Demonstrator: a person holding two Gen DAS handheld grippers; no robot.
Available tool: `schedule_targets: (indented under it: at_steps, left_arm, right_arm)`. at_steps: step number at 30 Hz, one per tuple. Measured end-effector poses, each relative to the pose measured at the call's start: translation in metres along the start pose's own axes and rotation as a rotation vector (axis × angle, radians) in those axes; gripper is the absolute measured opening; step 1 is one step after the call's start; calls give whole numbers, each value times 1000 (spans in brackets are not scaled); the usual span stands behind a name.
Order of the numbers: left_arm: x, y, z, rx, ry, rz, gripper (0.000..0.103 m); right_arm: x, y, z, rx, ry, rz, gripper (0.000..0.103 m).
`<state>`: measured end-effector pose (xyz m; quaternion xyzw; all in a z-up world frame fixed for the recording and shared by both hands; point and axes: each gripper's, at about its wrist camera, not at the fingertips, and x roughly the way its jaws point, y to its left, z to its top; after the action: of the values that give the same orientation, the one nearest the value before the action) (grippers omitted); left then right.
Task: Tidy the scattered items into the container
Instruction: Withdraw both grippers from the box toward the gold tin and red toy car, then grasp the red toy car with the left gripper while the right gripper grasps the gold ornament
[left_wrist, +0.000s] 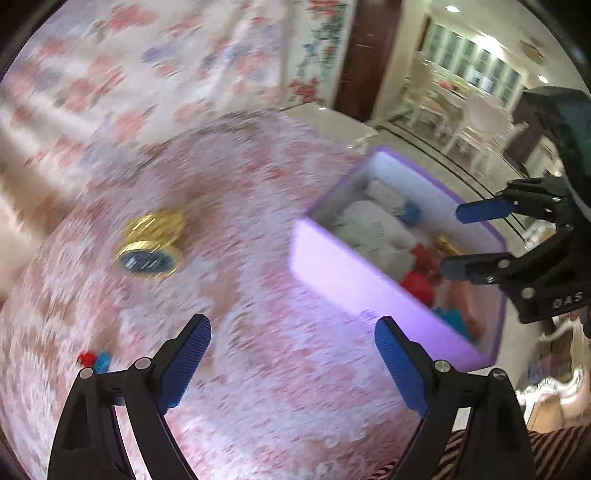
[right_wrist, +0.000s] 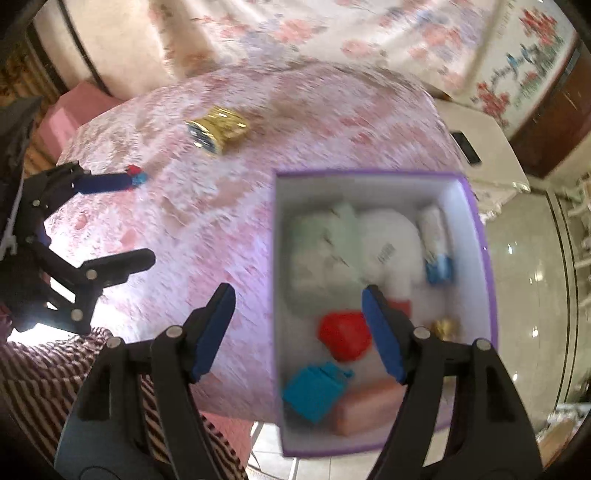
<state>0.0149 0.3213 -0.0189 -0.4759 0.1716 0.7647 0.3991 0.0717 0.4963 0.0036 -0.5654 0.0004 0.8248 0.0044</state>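
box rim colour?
Purple rim on the box, white inside; clearest in the right wrist view.

Both views bright, indoor light w/ heavy motion blur: desk (left_wrist: 258, 258) cloth pattern smeared into streaks ahead of the left tongs (left_wrist: 291, 354). Purple box (right_wrist: 476, 236) contents soft, no fine detail. Ceiling spots glare on the glossy floor (right_wrist: 524, 266) right of the right tongs (right_wrist: 299, 328). Fisheye bends edges, dark corners. Tongs themselves stay sharp.

R claw (right_wrist: 299, 332) open, empty | over purple box (right_wrist: 476, 221) edge
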Motion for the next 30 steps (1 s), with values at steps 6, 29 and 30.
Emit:
schedule_targets:
  at_steps: [6,29,30]
  left_arm:
    - [-3,78,-31,-175,21,83,91]
    - [59,272,-85,-692,87,291,91]
    - [63,273,-84,-706,88,304,91]
  right_arm:
    - [22,53,47,-108,2,22,74]
    - [110,138,141,-255,58,46,74]
    - [113,135,145,-274,62,50,74]
